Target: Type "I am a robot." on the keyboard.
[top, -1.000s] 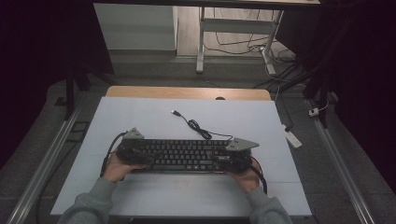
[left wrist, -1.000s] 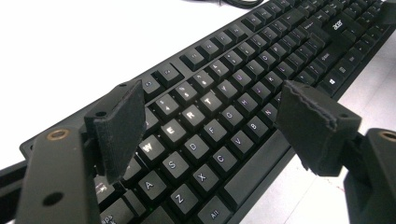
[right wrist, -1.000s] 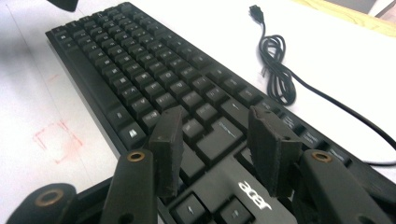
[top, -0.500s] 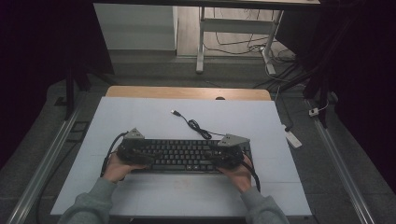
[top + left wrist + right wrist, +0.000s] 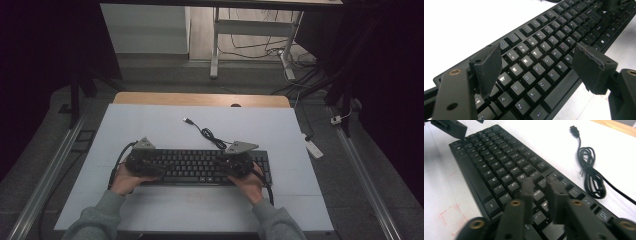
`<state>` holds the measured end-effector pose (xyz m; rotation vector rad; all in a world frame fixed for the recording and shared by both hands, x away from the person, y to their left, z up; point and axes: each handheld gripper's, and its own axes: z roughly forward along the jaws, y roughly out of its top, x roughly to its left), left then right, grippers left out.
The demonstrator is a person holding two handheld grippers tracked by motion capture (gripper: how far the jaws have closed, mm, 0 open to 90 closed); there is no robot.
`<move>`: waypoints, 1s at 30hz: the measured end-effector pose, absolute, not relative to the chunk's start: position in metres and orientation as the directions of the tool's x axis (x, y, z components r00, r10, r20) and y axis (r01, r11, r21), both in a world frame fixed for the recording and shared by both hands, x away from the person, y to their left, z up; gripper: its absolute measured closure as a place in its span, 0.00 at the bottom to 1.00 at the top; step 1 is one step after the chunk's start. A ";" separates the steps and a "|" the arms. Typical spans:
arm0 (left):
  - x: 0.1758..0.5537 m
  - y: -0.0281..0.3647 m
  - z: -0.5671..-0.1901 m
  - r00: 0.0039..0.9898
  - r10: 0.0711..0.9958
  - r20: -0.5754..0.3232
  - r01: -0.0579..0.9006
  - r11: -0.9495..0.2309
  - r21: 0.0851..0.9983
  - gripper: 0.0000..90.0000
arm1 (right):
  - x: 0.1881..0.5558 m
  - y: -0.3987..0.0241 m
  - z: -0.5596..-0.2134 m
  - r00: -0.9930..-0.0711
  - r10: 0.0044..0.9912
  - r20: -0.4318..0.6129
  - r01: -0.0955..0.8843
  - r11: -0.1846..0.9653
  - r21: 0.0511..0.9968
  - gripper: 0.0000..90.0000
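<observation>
A black keyboard [image 5: 192, 167] lies flat across the white board, its keys faintly lit. Its loose black cable [image 5: 214, 136] is coiled behind it and ends in a USB plug [image 5: 188, 120]. My left gripper [image 5: 145, 162] hovers over the keyboard's left end. Its jaws stand wide open [image 5: 540, 62] above the letter keys [image 5: 524, 62] and touch nothing. My right gripper [image 5: 235, 162] hangs over the right half of the keyboard [image 5: 494, 162]. Its jaws have just been closing and now leave a narrow gap [image 5: 540, 183]. Nothing is held between them; keys show beneath.
The white board [image 5: 165, 125] lies on a wooden table [image 5: 200, 99]. Red pen marks [image 5: 449, 218] sit on the board in front of the keyboard. The coiled cable [image 5: 590, 170] lies right behind the keyboard. A white power strip [image 5: 314, 148] lies on the floor to the right.
My right hand slid left along the keyboard, from its right end to over its right half. The left hand stayed put.
</observation>
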<state>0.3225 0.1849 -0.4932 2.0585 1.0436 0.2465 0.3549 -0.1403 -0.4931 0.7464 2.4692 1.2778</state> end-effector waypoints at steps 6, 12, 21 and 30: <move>0.323 0.185 -0.493 0.646 0.745 -0.166 0.591 -0.351 0.726 0.27 | 0.357 -0.131 -0.495 -0.853 0.522 0.000 0.312 0.511 0.801 0.99; 0.322 0.185 -0.493 0.643 0.747 -0.166 0.592 -0.347 0.728 0.27 | 0.363 -0.114 -0.498 -0.865 0.502 -0.004 0.303 0.528 0.793 0.99; 0.322 0.186 -0.493 0.646 0.747 -0.160 0.589 -0.353 0.727 0.27 | 0.372 -0.090 -0.507 -0.873 0.488 -0.003 0.308 0.555 0.773 0.99; 0.322 0.186 -0.493 0.648 0.745 -0.160 0.587 -0.355 0.727 0.27 | 0.376 -0.082 -0.512 -0.873 0.488 -0.009 0.312 0.573 0.758 0.99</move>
